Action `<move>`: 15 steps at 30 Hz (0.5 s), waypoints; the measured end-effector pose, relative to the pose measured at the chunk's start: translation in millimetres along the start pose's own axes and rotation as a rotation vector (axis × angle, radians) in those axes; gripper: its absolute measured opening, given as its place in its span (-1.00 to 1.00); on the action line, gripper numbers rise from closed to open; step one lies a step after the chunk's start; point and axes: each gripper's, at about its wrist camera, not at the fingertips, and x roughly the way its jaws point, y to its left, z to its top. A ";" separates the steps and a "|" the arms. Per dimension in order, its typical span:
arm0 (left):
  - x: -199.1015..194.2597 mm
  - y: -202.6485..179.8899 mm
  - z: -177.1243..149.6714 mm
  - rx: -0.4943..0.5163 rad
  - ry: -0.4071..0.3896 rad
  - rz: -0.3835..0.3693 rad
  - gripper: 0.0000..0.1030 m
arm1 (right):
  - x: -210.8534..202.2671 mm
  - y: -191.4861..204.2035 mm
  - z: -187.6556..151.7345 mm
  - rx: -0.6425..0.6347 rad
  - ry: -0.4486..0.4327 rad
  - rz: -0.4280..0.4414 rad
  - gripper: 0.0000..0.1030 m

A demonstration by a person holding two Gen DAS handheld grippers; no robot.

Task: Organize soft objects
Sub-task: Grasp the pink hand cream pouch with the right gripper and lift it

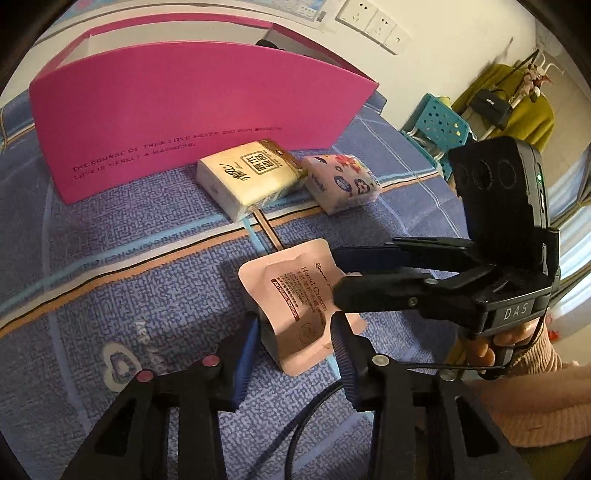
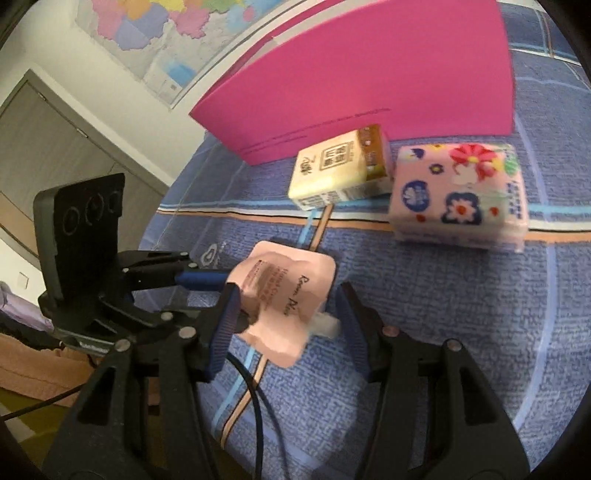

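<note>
- Left wrist view shows a bed covered by a blue sheet (image 1: 155,236) with a maze-like woven pattern and orange, white and pale blue stripes; wall sockets (image 1: 373,22) sit on the white wall behind, and a teal perforated stool (image 1: 436,125) stands off to the right.
- Right wrist view adds a coloured map (image 2: 155,37) on the wall and a grey door (image 2: 55,140).
- A stiff magenta box (image 1: 192,107) stands open at the back; just before it lie a cream tissue pack (image 1: 247,177) and, touching it, a floral tissue pack (image 1: 343,181), both soft rectangular blocks in glossy wrap.
- A crinkled pink hand cream pouch (image 1: 295,299) is nearer, lifted between both tools.
- The left gripper (image 1: 295,343) has its ribbed blue pads spread, one on each side of the pouch.
- The right gripper (image 1: 338,273) pinches the pouch's edge.
</note>
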 end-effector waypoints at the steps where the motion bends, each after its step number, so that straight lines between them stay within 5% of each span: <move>1: 0.4 -0.6 0.5 -0.001 0.000 0.000 -0.29 | 1.5 1.1 0.8 -0.001 0.000 0.005 0.10; 4: 0.6 -0.7 1.1 -0.005 -0.005 0.006 -0.29 | 4.6 2.9 1.7 0.002 -0.010 0.011 0.00; 6: -0.5 -0.1 1.6 -0.009 -0.008 0.001 -0.29 | 2.6 -0.1 1.3 0.016 -0.030 0.007 -0.33; 8: -2.4 1.5 2.8 -0.020 -0.017 -0.010 -0.29 | -5.3 -1.6 1.5 0.012 -0.056 0.001 -0.46; 15: -13.6 -4.4 18.5 -0.017 -0.061 -0.030 -0.29 | -23.0 6.6 9.6 -0.018 -0.105 -0.025 -0.51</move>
